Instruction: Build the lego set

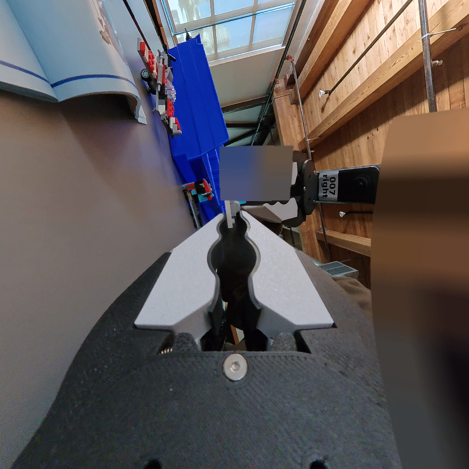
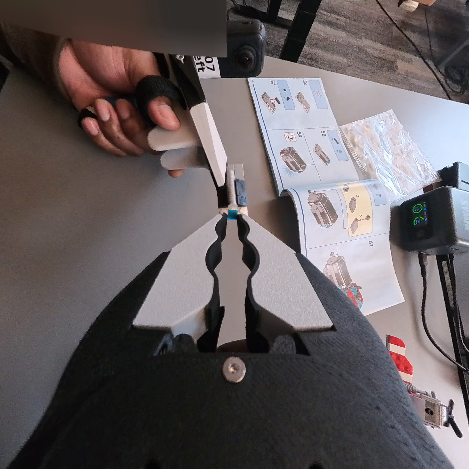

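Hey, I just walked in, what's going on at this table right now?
A person is working a small grey brick assembly between two tools, above a grey table. The right hand-held gripper pinches its teal piece; the left hand-held gripper, worked by a hand, grips the grey part. An open instruction booklet, a crumpled clear bag and red brick models lie nearby.

Bright daylight from a window (image 1: 229, 28), soft shadows, perhaps slight blur, fisheye-bent edges.

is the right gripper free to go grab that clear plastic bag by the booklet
Probably not as it stands. The right gripper is shut on a small grey and teal brick piece, which the left gripper also holds. The plastic bag lies uncovered beyond the booklet.
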The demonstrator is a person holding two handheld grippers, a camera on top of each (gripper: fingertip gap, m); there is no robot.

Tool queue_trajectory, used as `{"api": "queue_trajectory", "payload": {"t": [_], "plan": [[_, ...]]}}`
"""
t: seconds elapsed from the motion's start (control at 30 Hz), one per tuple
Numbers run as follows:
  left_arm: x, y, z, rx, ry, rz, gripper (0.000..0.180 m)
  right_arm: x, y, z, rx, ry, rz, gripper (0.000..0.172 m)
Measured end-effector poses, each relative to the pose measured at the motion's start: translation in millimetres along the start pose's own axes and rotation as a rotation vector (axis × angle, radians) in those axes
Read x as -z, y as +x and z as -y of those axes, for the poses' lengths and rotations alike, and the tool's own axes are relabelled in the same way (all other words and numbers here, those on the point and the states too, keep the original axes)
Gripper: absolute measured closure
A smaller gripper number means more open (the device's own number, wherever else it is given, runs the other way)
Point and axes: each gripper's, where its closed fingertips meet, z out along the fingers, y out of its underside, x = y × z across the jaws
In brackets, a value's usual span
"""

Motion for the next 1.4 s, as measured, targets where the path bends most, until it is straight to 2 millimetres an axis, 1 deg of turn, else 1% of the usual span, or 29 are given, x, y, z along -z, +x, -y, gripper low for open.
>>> {"api": "queue_trajectory", "payload": {"t": [0.43,1.4], "plan": [[-1.3,-0.1,-3.1,0.0,-0.012,0.0,0.173,-2.9,-2.2,-1.0,0.01,-0.012,0.004,0.162],[-0.6,-0.2,-1.5,0.006,-0.004,-0.004,0.173,-4.1,0.0,0.5,0.023,-0.011,-0.02,0.161]]}}
